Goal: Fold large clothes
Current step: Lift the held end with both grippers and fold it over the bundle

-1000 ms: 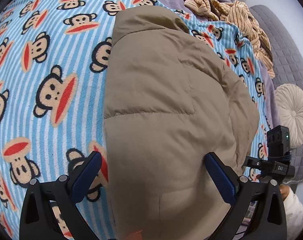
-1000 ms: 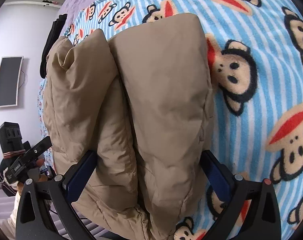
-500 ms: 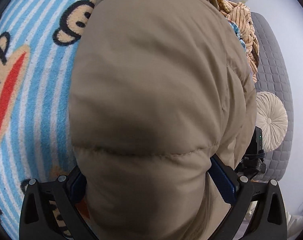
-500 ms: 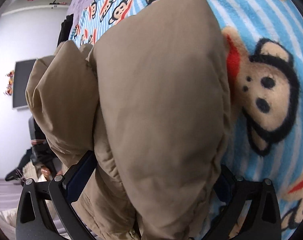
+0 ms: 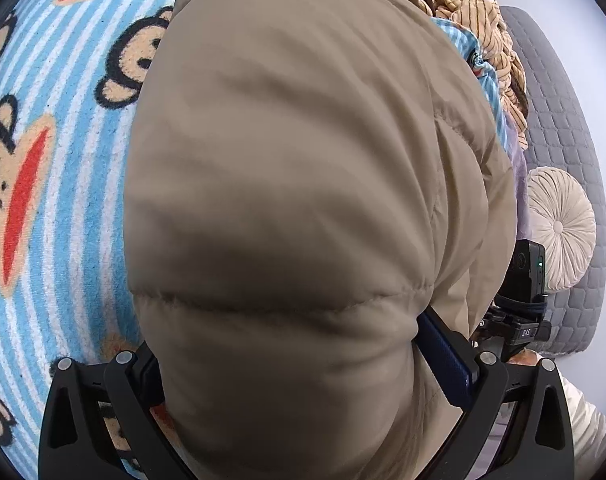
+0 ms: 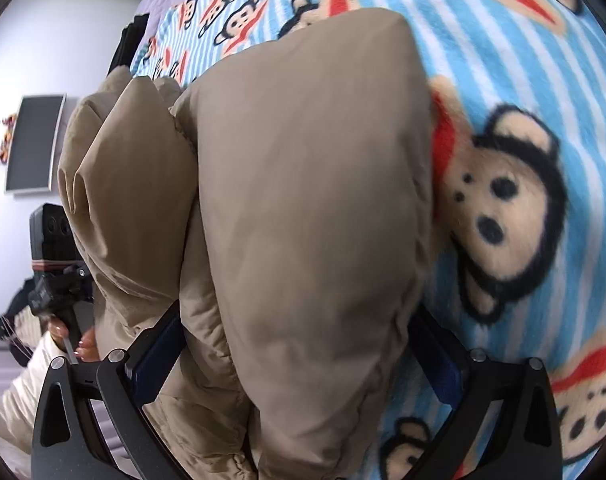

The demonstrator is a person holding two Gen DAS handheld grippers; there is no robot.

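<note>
The tan puffer jacket (image 5: 303, 184) lay bunched on the monkey-print blanket (image 5: 55, 184), its padded bulk filling most of both wrist views. In the right wrist view the jacket (image 6: 303, 220) showed as 2 thick folds side by side, the broader one nearest the blanket (image 6: 543, 92) and a narrower one beside it, away from the bare print.

The blanket, striped blue and white, spread out from under the jacket on 1 side in each view. Beyond the jacket's far edge in the left wrist view sat a grey quilted headboard (image 5: 555, 128), with a striped tan garment (image 5: 475, 20) heaped on the blanket near the jacket's top end and a round cream cushion (image 5: 559, 224) against the headboard.

The left gripper (image 5: 303, 372) had its 2 fingers set wide with the jacket's padded end packed between them; the blue pad (image 5: 443, 356) on 1 finger pressed into the fabric, so it was pinching the jacket. The right gripper (image 6: 295, 352) likewise straddled both folds, its blue pads (image 6: 155, 352) against the fabric on either side, gripping the jacket. Beside the jacket in the right wrist view, the person's hand (image 6: 69, 340) held the other tool's handle.
</note>
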